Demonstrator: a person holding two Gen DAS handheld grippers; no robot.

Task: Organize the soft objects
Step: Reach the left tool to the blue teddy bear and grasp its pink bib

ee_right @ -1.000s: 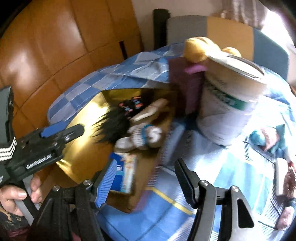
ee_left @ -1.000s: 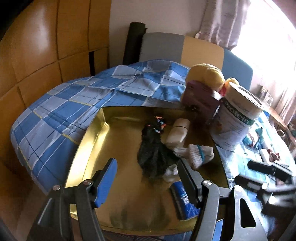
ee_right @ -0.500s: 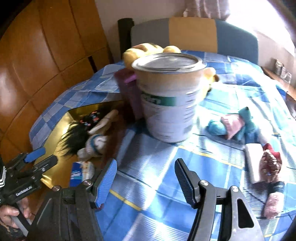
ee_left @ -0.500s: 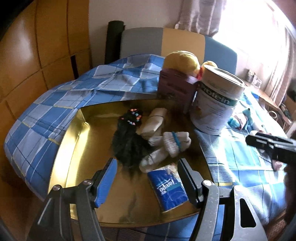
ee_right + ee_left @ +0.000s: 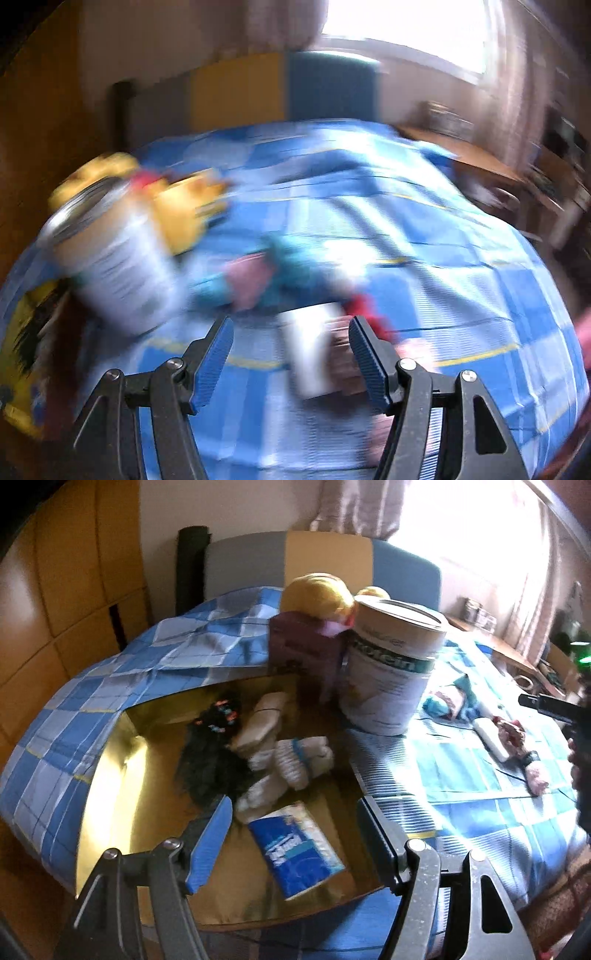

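Hovering over the gold tray (image 5: 110, 775), the left hand-held gripper (image 5: 295, 834) is wide with nothing in it. Socks (image 5: 295, 760), a black wig (image 5: 210, 760) and a tissue pack (image 5: 295, 849) lie inside the tray. The right hand-held gripper (image 5: 291, 354) is also wide and empty, above the blue blanket (image 5: 443, 240).

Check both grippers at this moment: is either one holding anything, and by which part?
Nothing is held. The left gripper stands open above the gold tray, nothing between its fingers. The right gripper is open over the checked cloth, gripping nothing.
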